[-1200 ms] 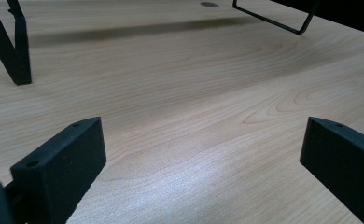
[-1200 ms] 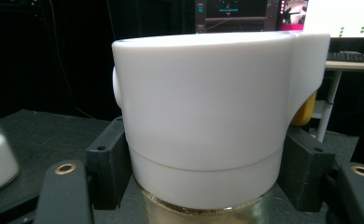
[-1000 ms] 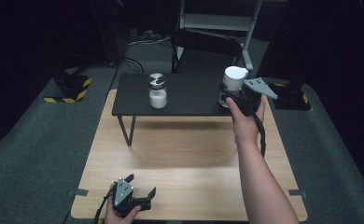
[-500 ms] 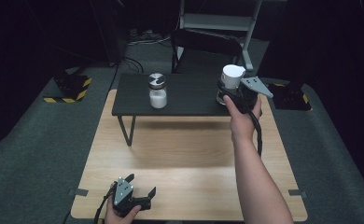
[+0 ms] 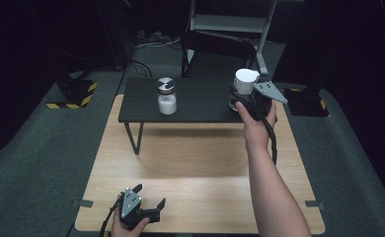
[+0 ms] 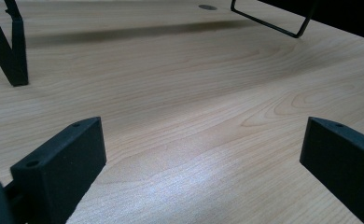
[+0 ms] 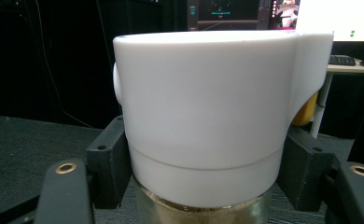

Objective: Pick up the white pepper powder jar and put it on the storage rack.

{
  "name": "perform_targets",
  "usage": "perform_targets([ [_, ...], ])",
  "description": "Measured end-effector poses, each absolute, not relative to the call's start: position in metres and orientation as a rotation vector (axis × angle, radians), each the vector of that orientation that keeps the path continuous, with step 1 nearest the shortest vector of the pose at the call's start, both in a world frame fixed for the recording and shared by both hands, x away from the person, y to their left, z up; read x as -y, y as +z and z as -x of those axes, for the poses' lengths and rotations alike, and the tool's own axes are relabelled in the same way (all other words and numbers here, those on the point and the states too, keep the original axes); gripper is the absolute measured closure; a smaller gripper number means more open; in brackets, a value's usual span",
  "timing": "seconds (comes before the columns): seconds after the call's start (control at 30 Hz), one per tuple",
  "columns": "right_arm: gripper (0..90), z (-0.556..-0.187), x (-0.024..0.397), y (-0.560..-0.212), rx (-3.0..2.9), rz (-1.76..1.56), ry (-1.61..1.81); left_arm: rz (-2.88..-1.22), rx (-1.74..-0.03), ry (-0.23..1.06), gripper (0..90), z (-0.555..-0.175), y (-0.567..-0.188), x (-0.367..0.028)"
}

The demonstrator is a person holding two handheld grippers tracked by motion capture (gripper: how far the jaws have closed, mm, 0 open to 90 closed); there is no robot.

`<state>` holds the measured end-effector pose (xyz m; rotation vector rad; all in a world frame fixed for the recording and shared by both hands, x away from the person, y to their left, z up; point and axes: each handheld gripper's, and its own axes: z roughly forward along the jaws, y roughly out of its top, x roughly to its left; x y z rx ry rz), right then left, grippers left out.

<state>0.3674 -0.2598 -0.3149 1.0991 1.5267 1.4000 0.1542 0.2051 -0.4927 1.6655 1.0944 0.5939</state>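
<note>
My right gripper (image 7: 203, 186) fingers pinch the white-capped jar (image 7: 208, 116) just under its cap — glassy, slippery, fairly light, I'd guess; left gripper (image 6: 203, 163) fingers spread over the worktop (image 6: 180, 93).

1. No readable text, label, brand or number is found in any view.
2. Monitor (image 7: 238, 11) in the right gripper view: screen content is lit but too small and blurred to be read.
3. Yellow-black hazard stripes (image 5: 72, 101) are seen on the floor; no wording is carried.
</note>
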Motion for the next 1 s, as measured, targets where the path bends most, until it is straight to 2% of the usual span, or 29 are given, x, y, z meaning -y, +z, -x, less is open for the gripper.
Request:
perform_targets([
  [0.23, 29.7, -0.3679, 0.2607, -0.3139, -1.534, -1.097, 1.399, -1.666, -1.097, 0.593, 0.6, -0.1544, -0.4926, -0.2048],
  [0.43, 17.3, -0.3679, 0.2607, -0.3127, -1.531, -1.122, 1.403, -1.662, -1.096, 0.588, 0.6, -0.1545, -0.493, -0.2063],
  [1.0, 0.4, -0.3703, 0.2608, -0.3148, -1.544, -1.122, 1.412, -1.659, -1.097, 0.582, 0.7, -0.155, -0.4931, -0.207],
])
